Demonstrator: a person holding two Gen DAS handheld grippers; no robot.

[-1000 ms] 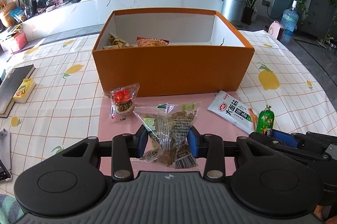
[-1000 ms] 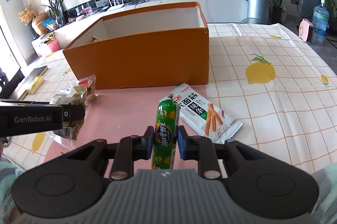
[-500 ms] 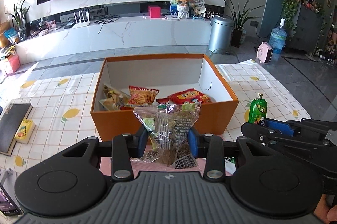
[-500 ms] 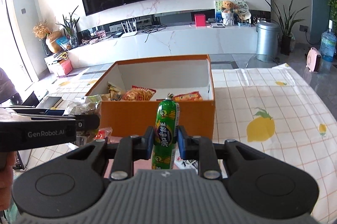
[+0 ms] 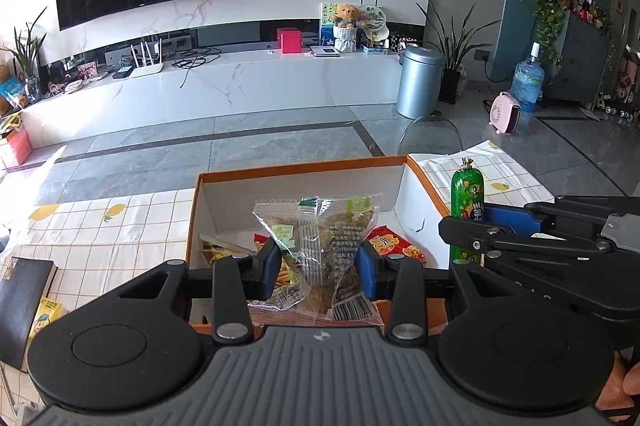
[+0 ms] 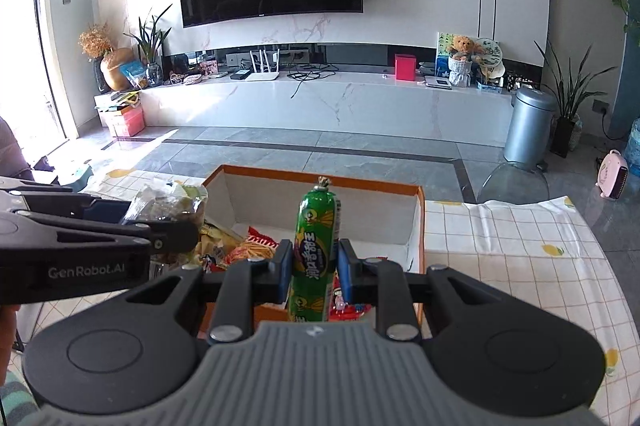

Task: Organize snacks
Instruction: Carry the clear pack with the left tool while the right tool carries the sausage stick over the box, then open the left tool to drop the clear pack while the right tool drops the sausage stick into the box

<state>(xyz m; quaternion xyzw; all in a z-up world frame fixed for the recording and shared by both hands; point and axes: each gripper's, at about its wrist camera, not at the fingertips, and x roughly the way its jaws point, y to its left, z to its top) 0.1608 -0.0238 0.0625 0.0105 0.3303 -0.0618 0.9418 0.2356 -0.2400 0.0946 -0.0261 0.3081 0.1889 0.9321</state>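
Observation:
My left gripper (image 5: 318, 262) is shut on a clear snack bag (image 5: 320, 230) with brown pieces and holds it above the open orange box (image 5: 300, 168). My right gripper (image 6: 314, 266) is shut on a green sausage stick (image 6: 316, 242), held upright over the box (image 6: 320, 178). The green stick also shows in the left wrist view (image 5: 467, 202), at the box's right side. Several snack packets (image 5: 384, 242) lie inside the box. The clear bag shows in the right wrist view (image 6: 168, 202) at the left.
The box stands on a table with a lemon-print cloth (image 6: 512, 238). A dark book (image 5: 22, 290) and a yellow pack (image 5: 44, 310) lie at the table's left. A clear chair back (image 5: 432, 138) stands beyond the table.
Both grippers have risen and moved forward with their snacks, from the pink mat in front of the box to over its opening. Both stay shut.

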